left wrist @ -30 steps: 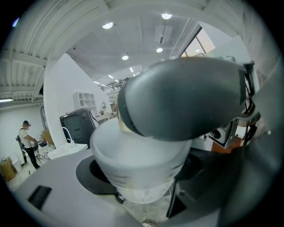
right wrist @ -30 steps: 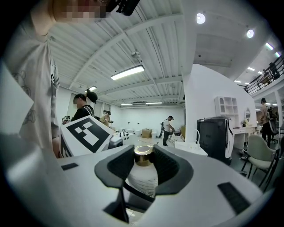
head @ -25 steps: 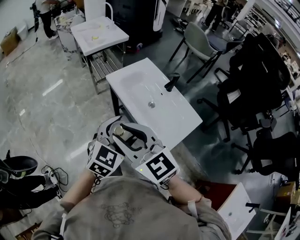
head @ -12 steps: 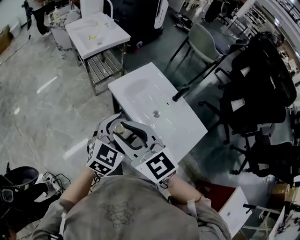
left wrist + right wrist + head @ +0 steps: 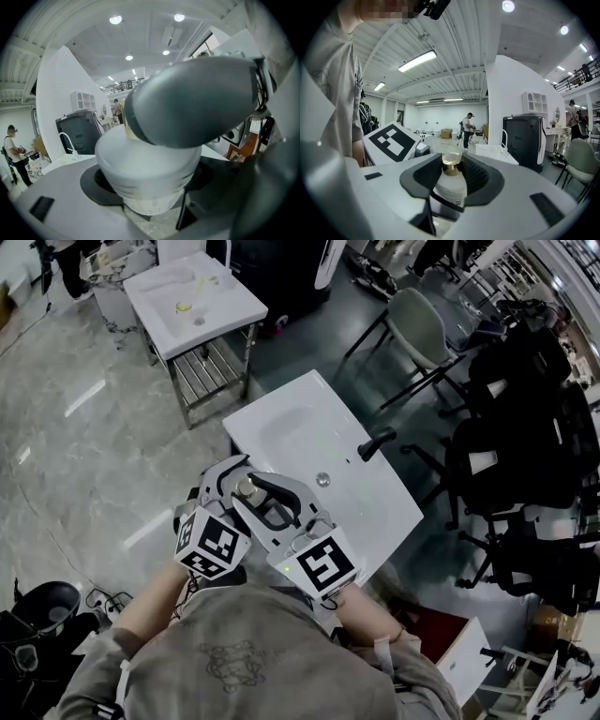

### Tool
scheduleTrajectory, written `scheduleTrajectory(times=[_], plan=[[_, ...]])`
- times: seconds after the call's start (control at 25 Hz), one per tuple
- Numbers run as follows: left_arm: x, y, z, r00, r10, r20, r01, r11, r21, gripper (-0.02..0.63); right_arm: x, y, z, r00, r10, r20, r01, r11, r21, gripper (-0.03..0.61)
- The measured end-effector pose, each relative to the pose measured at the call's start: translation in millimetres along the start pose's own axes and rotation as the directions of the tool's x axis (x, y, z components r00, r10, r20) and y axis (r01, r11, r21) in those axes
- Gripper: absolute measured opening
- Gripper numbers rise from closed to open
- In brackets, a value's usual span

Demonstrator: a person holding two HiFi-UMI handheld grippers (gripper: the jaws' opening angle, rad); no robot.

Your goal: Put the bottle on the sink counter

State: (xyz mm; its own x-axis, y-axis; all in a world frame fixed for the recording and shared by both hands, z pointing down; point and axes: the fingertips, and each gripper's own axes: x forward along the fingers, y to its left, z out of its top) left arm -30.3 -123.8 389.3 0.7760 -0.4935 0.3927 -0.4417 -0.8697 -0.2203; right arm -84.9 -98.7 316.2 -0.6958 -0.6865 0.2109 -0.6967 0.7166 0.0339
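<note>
Over grey floor (image 5: 94, 446) beside the white sink counter (image 5: 309, 437), a gold-capped bottle (image 5: 247, 489) is gripped by the left gripper (image 5: 228, 482) and right gripper (image 5: 257, 497), jaws closed on it.

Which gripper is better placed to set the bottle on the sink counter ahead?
Probably right: the right gripper clamps the bottle at its neck and sits nearer the sink counter than the left gripper.

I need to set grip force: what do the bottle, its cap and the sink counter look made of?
White round bottle: probably frosted plastic, by its matt, faintly ribbed body. Gold round cap: shiny, metal or metallised plastic. White rectangular sink counter: smooth and glossy with soft reflections, likely glazed ceramic.
</note>
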Motion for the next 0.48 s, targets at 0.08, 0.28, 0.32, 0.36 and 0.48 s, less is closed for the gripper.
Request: scheduleTrajectory(times=[0.08,0.28,0.32,0.36,0.48], plan=[[5.4,13.5,-3.0,1.000,-0.009,0.007,0.009,1.000,-0.002,0.328,13.5,-8.1,0.5,1.000,-0.010,0.000,0.010,1.000,0.005,0.138],[19.5,45.5,-10.2,0.999,-0.015,0.031,0.016,1.000,-0.006,0.328,44.5,-27.4,-0.2,0.999,-0.037,-0.009,0.037,0.999,0.001,0.138],[22.4,51.8,-11.1,0.999,-0.014,0.036,0.014,1.000,-0.007,0.328,50.3,-31.4,0.0,0.999,-0.036,-0.010,0.036,0.999,-0.003,0.138],[25.4,57.2,-12.5,0.999,-0.013,0.040,0.013,1.000,-0.009,0.328,55.5,-35.1,-0.5,0.999,-0.033,-0.013,0.032,0.999,-0.007,0.138],[36.4,68.8,-19.8,0.999,-0.010,0.041,0.010,1.000,-0.016,0.328,68.0,-45.8,-6.8,1.000,-0.023,-0.019,0.022,1.000,-0.011,0.138]])
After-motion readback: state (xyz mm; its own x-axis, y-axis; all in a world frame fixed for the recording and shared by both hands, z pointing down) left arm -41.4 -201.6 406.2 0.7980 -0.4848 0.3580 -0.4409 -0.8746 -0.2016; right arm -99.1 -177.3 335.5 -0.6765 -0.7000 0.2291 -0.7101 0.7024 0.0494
